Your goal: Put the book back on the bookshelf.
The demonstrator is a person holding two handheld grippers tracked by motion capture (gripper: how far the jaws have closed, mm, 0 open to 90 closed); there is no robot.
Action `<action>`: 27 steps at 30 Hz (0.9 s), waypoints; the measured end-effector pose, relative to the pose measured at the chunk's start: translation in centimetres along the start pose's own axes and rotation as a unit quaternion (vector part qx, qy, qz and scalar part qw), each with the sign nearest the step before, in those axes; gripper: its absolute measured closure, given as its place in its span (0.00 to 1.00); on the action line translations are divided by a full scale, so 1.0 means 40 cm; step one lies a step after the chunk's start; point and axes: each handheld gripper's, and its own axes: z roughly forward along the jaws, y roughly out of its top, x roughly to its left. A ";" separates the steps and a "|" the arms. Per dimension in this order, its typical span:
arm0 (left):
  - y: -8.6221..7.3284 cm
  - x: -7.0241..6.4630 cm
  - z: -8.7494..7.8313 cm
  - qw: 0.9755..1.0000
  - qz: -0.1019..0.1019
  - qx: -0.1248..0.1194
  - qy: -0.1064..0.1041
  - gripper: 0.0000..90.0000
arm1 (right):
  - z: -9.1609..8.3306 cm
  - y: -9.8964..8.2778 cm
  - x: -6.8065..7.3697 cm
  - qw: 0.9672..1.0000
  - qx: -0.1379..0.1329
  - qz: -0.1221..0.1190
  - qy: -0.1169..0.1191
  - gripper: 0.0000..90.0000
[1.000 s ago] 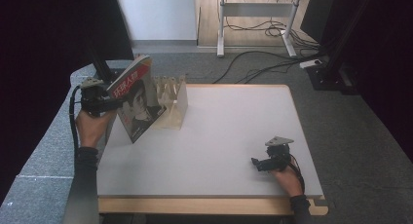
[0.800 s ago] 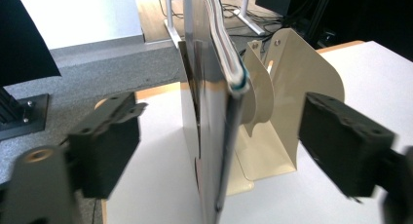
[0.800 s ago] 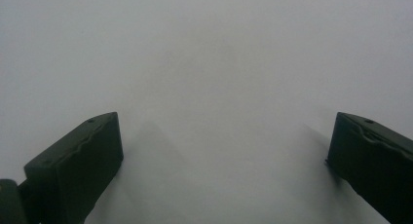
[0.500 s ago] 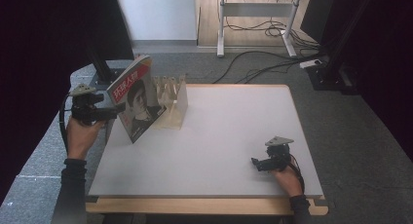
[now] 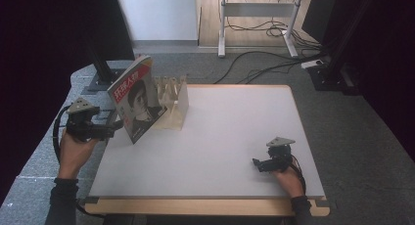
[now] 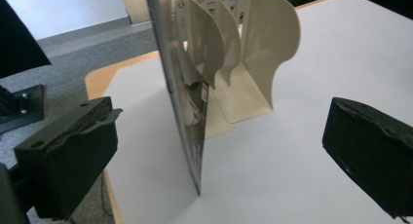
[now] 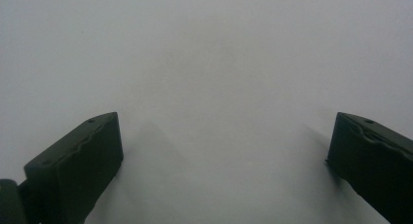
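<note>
A magazine (image 5: 137, 100) with a face on its cover stands on edge at the table's back left, tilted against a cream slotted rack (image 5: 173, 100). My left gripper (image 5: 115, 126) hovers just left of it, past the table's left edge. Its jaws have just been opening and now stand wide. In the left gripper view the magazine's edge (image 6: 187, 117) rises ahead between the two pads of the gripper (image 6: 221, 151), touching neither, with the rack (image 6: 253, 63) behind it. My right gripper (image 5: 258, 164) rests open on the table near the front right; nothing lies between the jaws of that gripper (image 7: 224, 165).
The white tabletop (image 5: 230, 132) has a wooden front rim. Grey carpet surrounds the table, with cables and a metal stand foot (image 5: 222, 49) behind it and dark monitor stands at the back left and right.
The left gripper has let go of the magazine and drawn away to the left, off the table edge. The magazine stays leaning on the rack. The right hand has kept still.
</note>
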 end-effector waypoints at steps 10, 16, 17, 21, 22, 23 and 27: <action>-0.038 -0.046 0.015 0.999 0.000 -0.007 -0.037 0.00 | 0.000 0.000 0.000 1.000 0.000 0.001 0.000 0.00; -0.055 -0.082 0.047 0.998 0.008 -0.005 -0.058 0.00 | 0.000 0.000 0.001 1.000 0.000 0.000 0.000 0.00; -0.058 -0.089 0.055 0.998 0.006 -0.005 -0.062 0.00 | 0.000 0.000 0.001 1.000 0.000 0.000 0.000 0.00; -0.067 -0.110 0.088 0.997 0.007 -0.001 -0.078 0.00 | 0.000 0.000 0.001 1.000 0.000 0.001 -0.001 0.00; -0.070 -0.116 0.099 0.997 0.007 0.000 -0.082 0.00 | 0.000 0.000 0.001 1.000 0.001 0.001 0.000 0.00; -0.072 -0.121 0.109 0.996 0.007 0.001 -0.086 0.00 | 0.000 0.000 0.001 1.000 0.001 0.001 0.000 0.00; -0.080 -0.148 0.152 0.995 0.012 0.009 -0.099 0.00 | 0.000 0.000 0.001 1.000 0.000 0.001 -0.001 0.00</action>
